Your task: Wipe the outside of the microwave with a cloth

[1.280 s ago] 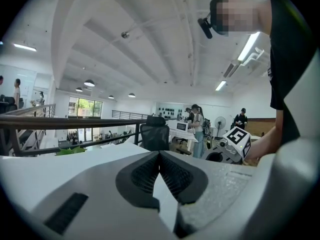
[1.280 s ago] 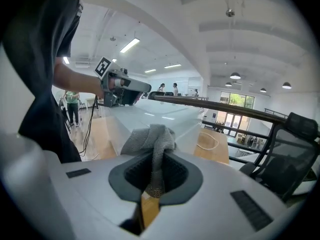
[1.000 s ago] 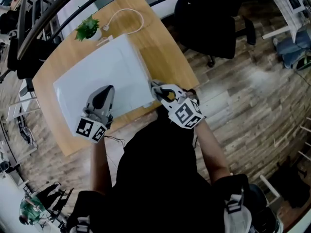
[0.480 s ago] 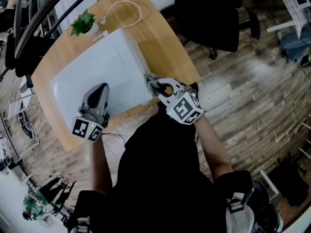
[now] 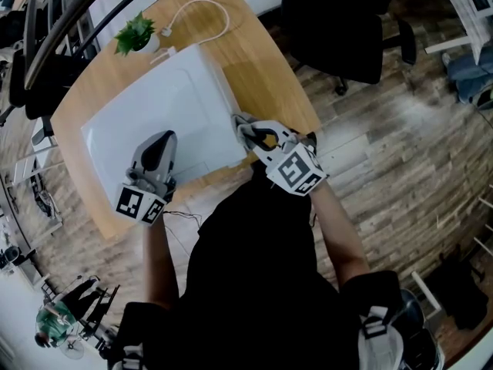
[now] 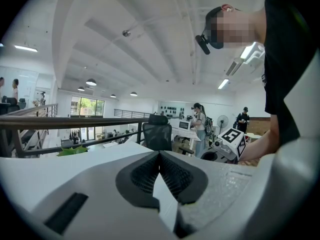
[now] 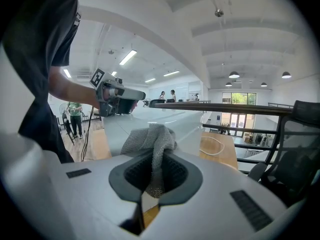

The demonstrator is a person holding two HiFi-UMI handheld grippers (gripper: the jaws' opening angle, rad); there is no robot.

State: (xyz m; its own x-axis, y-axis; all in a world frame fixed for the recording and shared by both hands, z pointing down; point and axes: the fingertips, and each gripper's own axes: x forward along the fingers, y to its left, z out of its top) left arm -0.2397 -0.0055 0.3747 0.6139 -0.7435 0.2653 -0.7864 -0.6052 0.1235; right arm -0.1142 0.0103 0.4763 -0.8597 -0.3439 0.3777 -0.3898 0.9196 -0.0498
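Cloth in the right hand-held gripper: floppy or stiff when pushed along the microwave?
Probably floppy: the cloth bunches and droops above the right hand-held gripper. Likely light; its knitted texture should drag rather than slip on the microwave.

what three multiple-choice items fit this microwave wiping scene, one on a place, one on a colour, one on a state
1. Where does the potted plant stand?
A. on the table, beyond the microwave's far corner
B. on top of the microwave
C. under the table

2. What colour is the cloth?
A. red
B. grey
C. blue

3. The left gripper: how are its fingers?
A. wide apart
B. closed on the cloth
C. together, with nothing between them

Answers:
1 A, since the head view shows the plant on bare wood past the microwave.
2 B, since the right gripper clamps a grey knitted cloth in its own view.
3 C, since the left gripper view shows the pads meeting and empty.
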